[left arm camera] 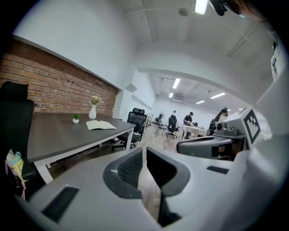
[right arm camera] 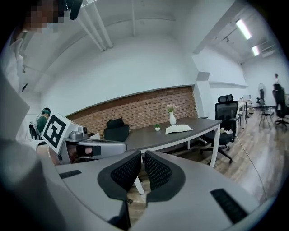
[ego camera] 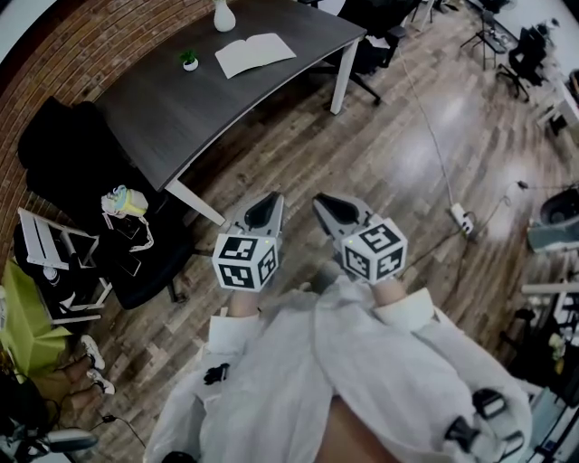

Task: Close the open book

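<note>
An open book [ego camera: 254,53] with pale pages lies flat on the dark desk [ego camera: 181,108] near its far end; it also shows in the left gripper view as the book [left arm camera: 100,125] and in the right gripper view as the book [right arm camera: 179,129]. My left gripper [ego camera: 274,201] and right gripper [ego camera: 322,203] hang side by side over the wooden floor, well short of the desk. Both are shut with nothing between the jaws. The left gripper [left arm camera: 144,151] and right gripper [right arm camera: 142,155] point toward the desk.
A white vase [ego camera: 223,15] and a small potted plant [ego camera: 189,61] stand beside the book. A black office chair [ego camera: 90,181] with a bag sits left of the desk, another chair [ego camera: 371,50] at its far end. A power strip [ego camera: 460,218] and cable lie on the floor.
</note>
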The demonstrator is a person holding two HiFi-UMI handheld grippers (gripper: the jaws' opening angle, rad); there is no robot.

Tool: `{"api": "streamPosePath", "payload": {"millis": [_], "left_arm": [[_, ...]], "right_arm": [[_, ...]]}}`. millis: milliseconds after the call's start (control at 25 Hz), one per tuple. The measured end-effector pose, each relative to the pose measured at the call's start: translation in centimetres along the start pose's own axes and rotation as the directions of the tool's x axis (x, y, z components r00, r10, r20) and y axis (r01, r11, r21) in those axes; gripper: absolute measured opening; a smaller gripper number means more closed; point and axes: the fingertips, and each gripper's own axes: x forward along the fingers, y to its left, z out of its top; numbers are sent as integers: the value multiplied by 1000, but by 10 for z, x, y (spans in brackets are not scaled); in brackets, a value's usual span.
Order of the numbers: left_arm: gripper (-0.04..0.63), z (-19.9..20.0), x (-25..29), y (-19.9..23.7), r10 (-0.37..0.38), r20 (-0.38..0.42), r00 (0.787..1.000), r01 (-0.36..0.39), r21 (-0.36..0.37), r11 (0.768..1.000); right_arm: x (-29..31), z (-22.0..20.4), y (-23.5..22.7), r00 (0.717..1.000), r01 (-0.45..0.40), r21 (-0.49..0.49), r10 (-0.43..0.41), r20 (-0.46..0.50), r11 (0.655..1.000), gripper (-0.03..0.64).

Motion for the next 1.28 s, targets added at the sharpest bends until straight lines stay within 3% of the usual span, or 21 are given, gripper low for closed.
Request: {"api": "streamPosePath", "payload": {"millis": [200, 320, 400, 520, 800, 1280], "left_arm": [[77, -10, 13, 8, 10, -49, 999, -11, -10, 1000], [78, -16, 21, 12, 21, -66, 998, -23, -30, 999], [80, -20, 28, 17, 29, -79, 996, -33, -42, 999], [80, -18, 43, 30, 45, -88, 995, -49, -49, 998], [80, 8, 97, 72, 89, -93, 992, -95, -65, 993], [80, 70, 217, 120, 116, -91, 989, -120, -29, 992]], "right_arm": [[8, -1, -17, 999, 42, 1, -41, -16, 999, 8], [13, 3, -31, 998, 58, 11, -58, -13, 998, 14], [20, 3, -38, 998, 57, 14, -57, -22, 998, 72], [35, 5, -56, 998, 51, 7, -51, -29, 999, 78], [85, 31, -107, 999, 32, -11, -32, -41, 999, 104], [163, 84, -223, 999, -1, -4, 1, -46, 1000, 103]]}}
